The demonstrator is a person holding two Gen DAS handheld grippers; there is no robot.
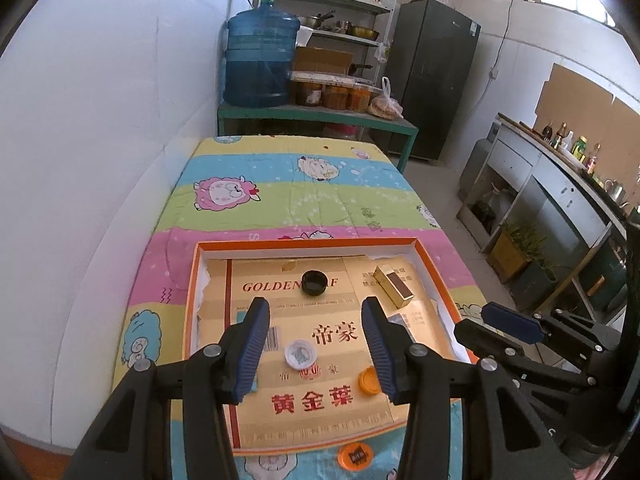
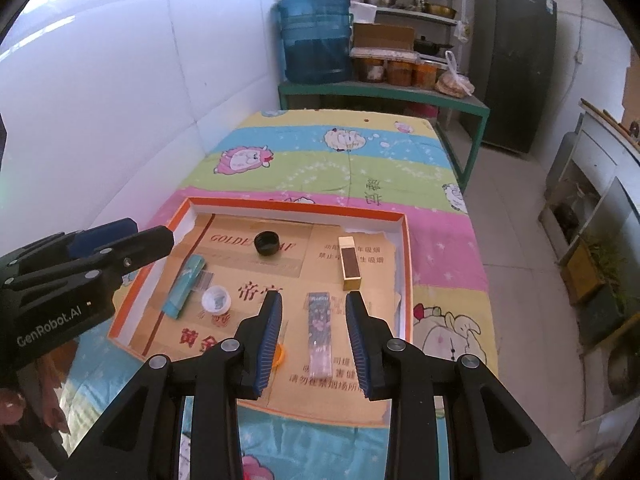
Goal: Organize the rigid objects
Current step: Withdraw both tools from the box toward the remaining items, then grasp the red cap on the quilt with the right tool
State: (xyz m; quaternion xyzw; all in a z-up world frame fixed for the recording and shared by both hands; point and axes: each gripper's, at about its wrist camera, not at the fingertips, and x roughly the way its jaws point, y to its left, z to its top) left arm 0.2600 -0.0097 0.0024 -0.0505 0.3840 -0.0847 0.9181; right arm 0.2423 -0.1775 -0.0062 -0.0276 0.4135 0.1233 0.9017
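While both claws hang apart and empty, the orange tray [image 2: 404, 264] holds a black cap [image 2: 267, 243], white cap [image 2: 216, 299] and gold box [image 2: 350, 264]

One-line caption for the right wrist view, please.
Open, empty right claw hovers over an orange-rimmed tray holding a black cap, gold box and white cap.

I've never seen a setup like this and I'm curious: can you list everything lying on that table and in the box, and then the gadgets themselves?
Tray box: one, orange rim, on the cartoon cloth.
Cardboard liner: one, gold, in the box.
Black cap: one, far part of the box.
White cap: one, box middle.
Orange caps: one in the box, one on the cloth outside.
Gold packet: one, right side.
Teal packet: one, left side.
Patterned strip: one, near right.
Left gripper: black, blue pads, open, empty.
Right gripper: same, open, empty.
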